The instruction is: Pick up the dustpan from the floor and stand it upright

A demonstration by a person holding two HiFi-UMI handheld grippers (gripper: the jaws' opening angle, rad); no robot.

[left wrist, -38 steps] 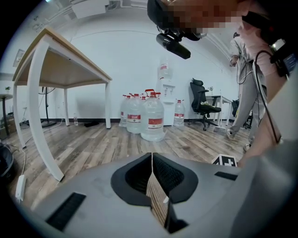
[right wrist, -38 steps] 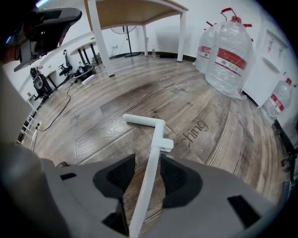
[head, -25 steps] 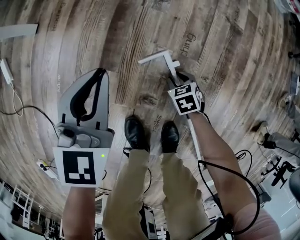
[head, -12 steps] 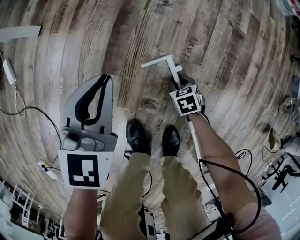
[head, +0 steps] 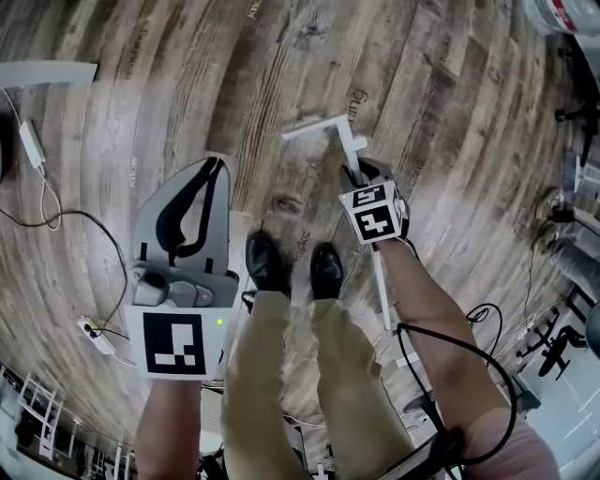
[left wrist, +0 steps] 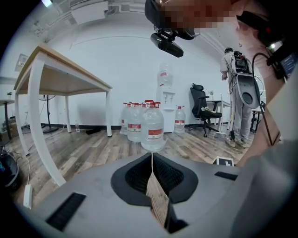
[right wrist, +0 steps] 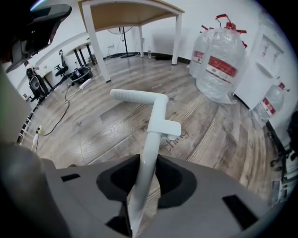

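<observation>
Even, diffuse indoor light fills all three views, with no hard shadows. In the head view the wooden floor (head: 281, 56) carries a pale sheen toward 10 o'clock, and its boards bow sharply round the rim under heavy fisheye distortion. The left gripper view is brightest: its white wall (left wrist: 116, 60) is near washed out, a ceiling lamp (left wrist: 46, 3) flares at 11 o'clock, the corners are vignetted black, and a mosaic patch sits at 12 o'clock. In the right gripper view the dustpan handle (right wrist: 148, 153) goes soft at 6 o'clock, and the water bottles (right wrist: 221, 65) glint at 2 o'clock.
</observation>
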